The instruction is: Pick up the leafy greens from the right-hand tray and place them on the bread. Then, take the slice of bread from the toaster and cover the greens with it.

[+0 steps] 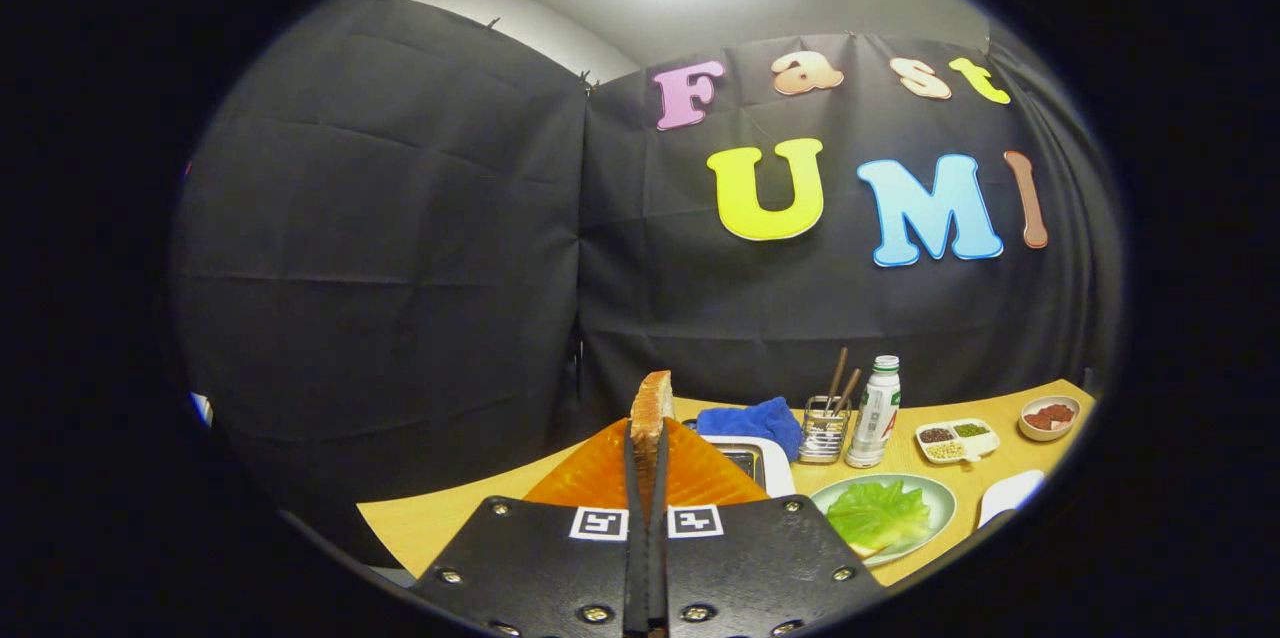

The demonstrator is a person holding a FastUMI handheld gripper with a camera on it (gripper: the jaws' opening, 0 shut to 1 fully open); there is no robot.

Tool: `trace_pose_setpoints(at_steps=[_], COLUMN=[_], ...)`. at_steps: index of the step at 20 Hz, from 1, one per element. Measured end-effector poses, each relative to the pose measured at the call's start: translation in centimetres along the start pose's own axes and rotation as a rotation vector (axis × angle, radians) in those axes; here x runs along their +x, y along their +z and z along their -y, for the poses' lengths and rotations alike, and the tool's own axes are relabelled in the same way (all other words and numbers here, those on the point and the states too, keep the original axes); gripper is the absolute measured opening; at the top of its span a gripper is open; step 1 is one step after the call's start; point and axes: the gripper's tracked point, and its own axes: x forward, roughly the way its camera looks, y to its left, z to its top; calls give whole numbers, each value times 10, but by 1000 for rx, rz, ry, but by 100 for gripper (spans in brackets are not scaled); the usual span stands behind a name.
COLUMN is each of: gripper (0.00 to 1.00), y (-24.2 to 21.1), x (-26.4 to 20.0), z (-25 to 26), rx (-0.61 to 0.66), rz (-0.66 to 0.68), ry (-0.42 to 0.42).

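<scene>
My tool [648, 463] grips the bread slice [652, 408] upright, held above the bench [480, 508]; the greens [878, 514] lie on the plate [940, 493] to the right.

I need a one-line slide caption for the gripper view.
Gripper shut on bread slice, lifted above the table; greens lie on the plate.

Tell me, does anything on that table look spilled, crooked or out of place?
Nothing stands out. The leafy greens lie on the bread on the plate. The hand-held gripper is shut on the bread slice, held upright. The bottle stands upright beside the utensil holder.
</scene>
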Motion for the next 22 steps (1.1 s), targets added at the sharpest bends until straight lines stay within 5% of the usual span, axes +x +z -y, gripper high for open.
trace_pose_setpoints(at_steps=[6,22], gripper=[0,0], y=[45,1], x=[-16,-54], z=[25,159], rx=[37,14], rz=[63,-24], ry=[2,-164])
